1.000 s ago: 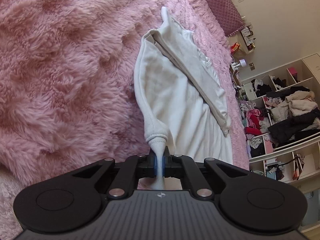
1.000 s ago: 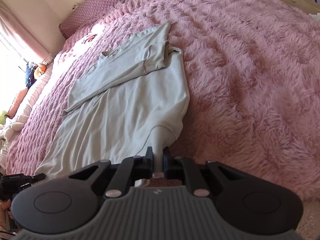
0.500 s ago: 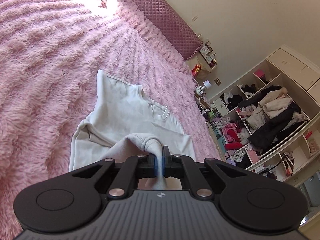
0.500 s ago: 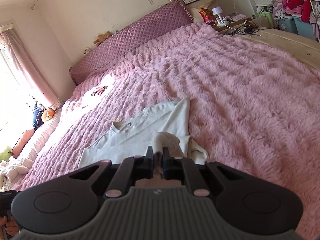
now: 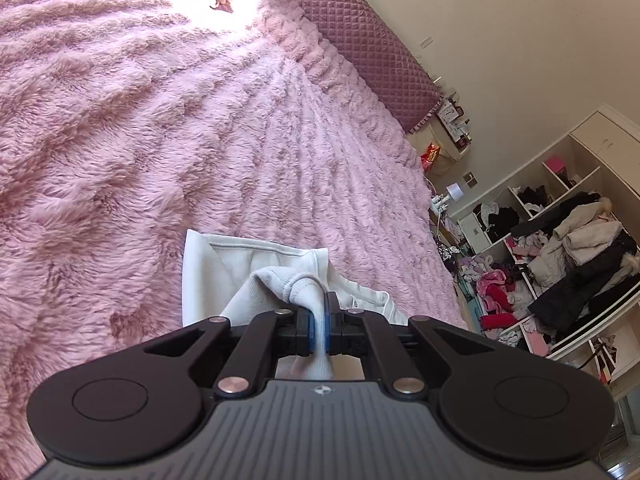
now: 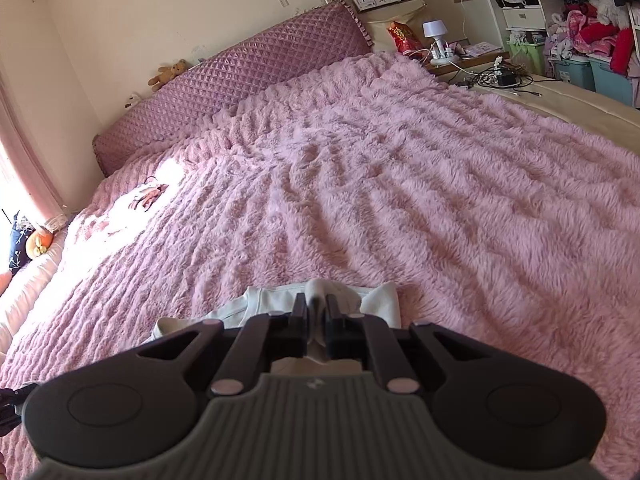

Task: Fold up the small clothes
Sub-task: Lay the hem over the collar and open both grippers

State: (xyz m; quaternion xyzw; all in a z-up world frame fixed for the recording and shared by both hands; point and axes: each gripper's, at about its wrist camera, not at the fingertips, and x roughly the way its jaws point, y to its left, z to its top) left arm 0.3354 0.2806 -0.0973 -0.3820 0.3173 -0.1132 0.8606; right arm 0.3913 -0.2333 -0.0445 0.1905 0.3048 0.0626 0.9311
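A white long-sleeved top (image 5: pixel 224 264) lies on the pink fluffy bedspread (image 5: pixel 120 140), mostly hidden under the gripper bodies. My left gripper (image 5: pixel 319 320) is shut on a ribbed edge of the top, which bunches up just ahead of the blue pads. In the right wrist view the same white top (image 6: pixel 276 300) shows only as a strip with its neckline, and my right gripper (image 6: pixel 317 312) is shut on another fold of it. Both held edges sit over the collar end of the garment.
A quilted purple headboard cushion (image 6: pixel 248 80) runs along the far edge of the bed. A small pink item (image 6: pixel 150 196) lies in a sunlit patch. A bedside stand with a lamp (image 6: pixel 436 36) and open shelves stuffed with clothes (image 5: pixel 560 264) stand to the right.
Both grippers have carried the held hem forward over the top toward its collar, so the laid-out body has vanished beneath them. The views tilted up to show the headboard and wall.
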